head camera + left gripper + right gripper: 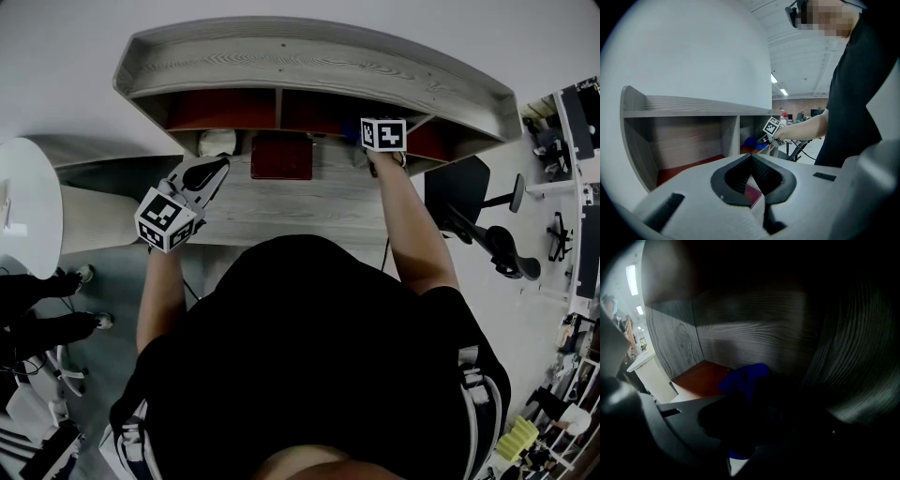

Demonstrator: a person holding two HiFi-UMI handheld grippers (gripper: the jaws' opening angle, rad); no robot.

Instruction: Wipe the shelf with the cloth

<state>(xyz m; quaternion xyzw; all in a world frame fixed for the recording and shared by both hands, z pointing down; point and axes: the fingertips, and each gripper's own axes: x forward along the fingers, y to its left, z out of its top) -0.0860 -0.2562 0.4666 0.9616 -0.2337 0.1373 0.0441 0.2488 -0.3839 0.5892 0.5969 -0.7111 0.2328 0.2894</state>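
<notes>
Inside shelf (309,58), right gripper (750,401) clamps blue cloth (743,376)

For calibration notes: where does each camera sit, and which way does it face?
Head view: on the head, looking down at the shelf; torso, both forearms show.
Left gripper view: on the left gripper, facing the shelf; shut jaws, right forearm show.
Right gripper view: inside a compartment; jaws hold the blue cloth.
Both gripper views show the cloth.

The shelf (319,56) is matt grey grained wood, the cloth (745,377) soft blue fabric
</notes>
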